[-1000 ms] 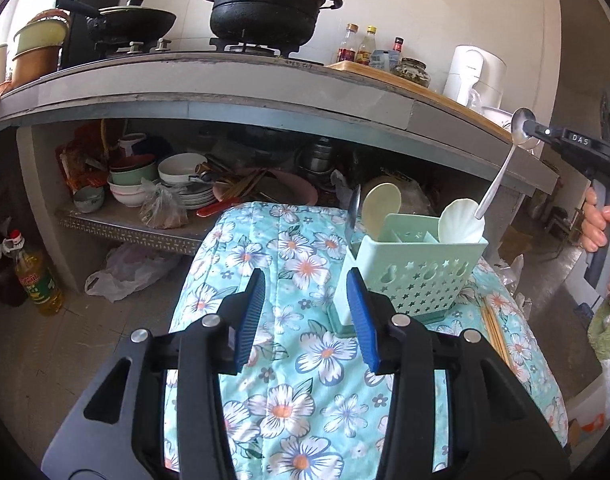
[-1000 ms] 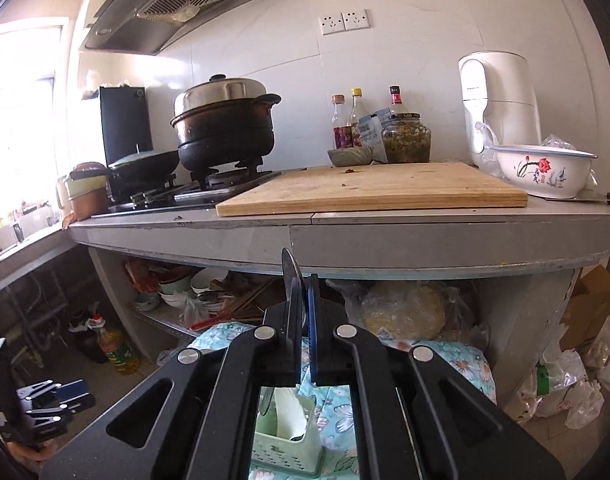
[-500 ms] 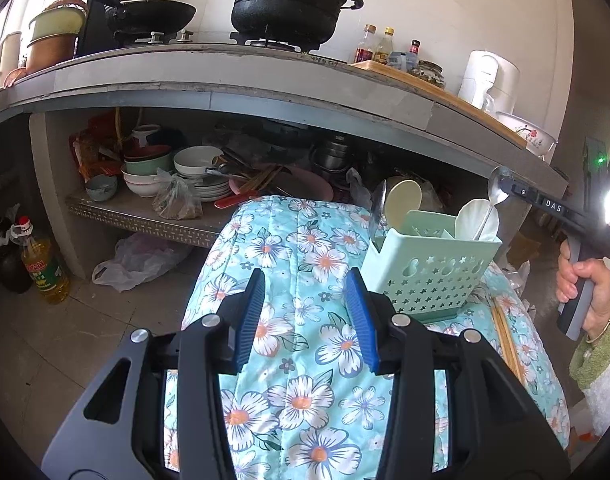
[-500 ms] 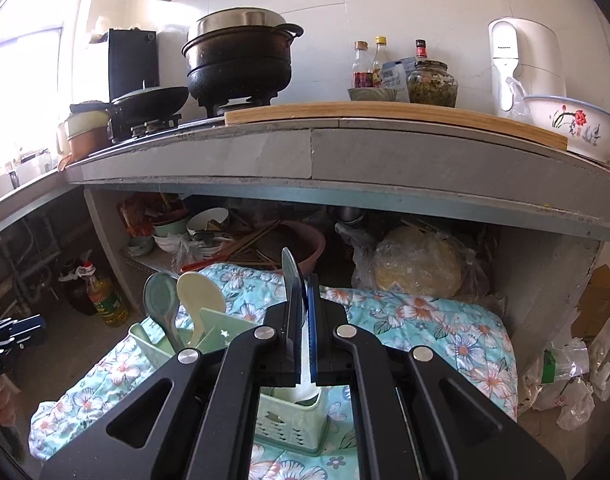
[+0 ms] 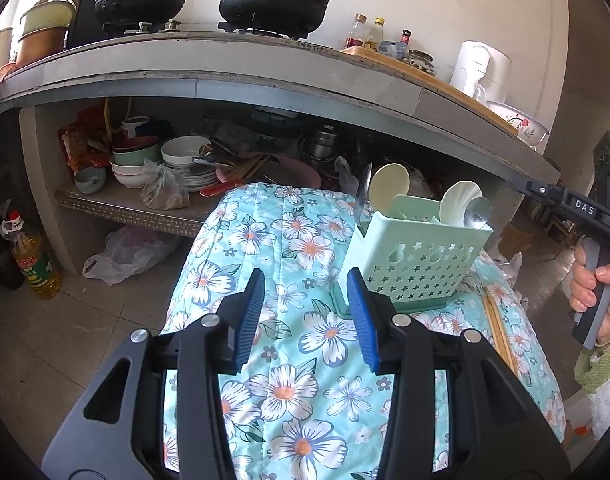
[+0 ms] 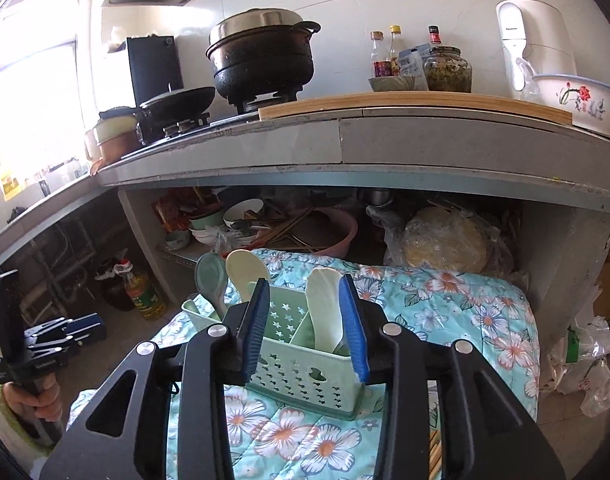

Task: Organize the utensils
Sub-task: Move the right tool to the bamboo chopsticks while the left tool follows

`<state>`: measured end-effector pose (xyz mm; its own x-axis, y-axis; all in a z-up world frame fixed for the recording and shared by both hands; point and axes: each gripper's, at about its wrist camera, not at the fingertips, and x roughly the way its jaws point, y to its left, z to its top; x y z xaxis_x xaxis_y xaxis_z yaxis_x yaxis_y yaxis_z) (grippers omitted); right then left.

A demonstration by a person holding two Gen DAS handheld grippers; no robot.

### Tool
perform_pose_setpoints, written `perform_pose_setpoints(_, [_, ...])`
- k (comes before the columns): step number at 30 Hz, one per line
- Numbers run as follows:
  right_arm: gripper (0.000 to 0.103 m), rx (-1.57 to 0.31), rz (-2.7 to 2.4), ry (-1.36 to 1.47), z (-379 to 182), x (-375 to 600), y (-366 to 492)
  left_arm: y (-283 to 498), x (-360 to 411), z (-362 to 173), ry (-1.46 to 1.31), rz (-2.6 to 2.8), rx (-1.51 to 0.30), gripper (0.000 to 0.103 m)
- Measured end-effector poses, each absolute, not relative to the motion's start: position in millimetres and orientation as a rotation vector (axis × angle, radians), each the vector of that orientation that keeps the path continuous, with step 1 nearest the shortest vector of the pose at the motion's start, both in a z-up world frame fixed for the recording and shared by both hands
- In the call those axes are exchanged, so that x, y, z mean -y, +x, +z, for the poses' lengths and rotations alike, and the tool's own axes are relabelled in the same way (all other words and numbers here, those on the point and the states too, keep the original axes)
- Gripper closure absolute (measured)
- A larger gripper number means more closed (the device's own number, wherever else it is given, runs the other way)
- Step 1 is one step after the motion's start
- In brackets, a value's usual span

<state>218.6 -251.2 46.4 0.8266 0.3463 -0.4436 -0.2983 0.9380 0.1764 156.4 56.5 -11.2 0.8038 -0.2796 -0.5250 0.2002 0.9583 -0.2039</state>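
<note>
A mint-green utensil caddy point(image 5: 417, 256) point(image 6: 305, 372) stands on the flowered cloth point(image 5: 305, 240). It holds a cream spoon point(image 5: 389, 182) point(image 6: 243, 268), a green spoon point(image 6: 211, 280), a white shell-shaped spoon point(image 5: 459, 204) point(image 6: 325, 308) and a metal spoon point(image 5: 477, 216), bowl up. My right gripper point(image 6: 305, 316) hovers just above the caddy with its jaws opening. Nothing is pressed between its pads, and the metal spoon stands free of it. My left gripper point(image 5: 305, 312) is open and empty, low over the cloth just left of the caddy. Wooden chopsticks point(image 5: 499, 328) lie on the cloth to the right.
A concrete counter point(image 5: 265, 80) overhangs the far side, carrying pots, bottles and a cutting board. The shelf point(image 5: 145, 208) beneath it is crowded with bowls and plates. An oil bottle point(image 5: 33, 256) and plastic bags sit on the floor. A hand point(image 5: 593, 280) grips the right tool.
The right gripper came down with the metal spoon, set it in the caddy and parted its jaws off it. The left gripper stayed open in about the same place.
</note>
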Motion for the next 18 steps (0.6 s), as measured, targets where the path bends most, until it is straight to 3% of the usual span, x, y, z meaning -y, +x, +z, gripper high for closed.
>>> perform_pose_setpoints(9, [0.067,-0.589,0.315,0.311,34,312,158,147,-39,-19,-0.131,-0.331,-0.608,0.060])
perform_pose_setpoints(18, [0.069,-0.836,0.222,0.599,-71,356,106,145,-8,-48,-0.132,-0.434,-0.713,0.059])
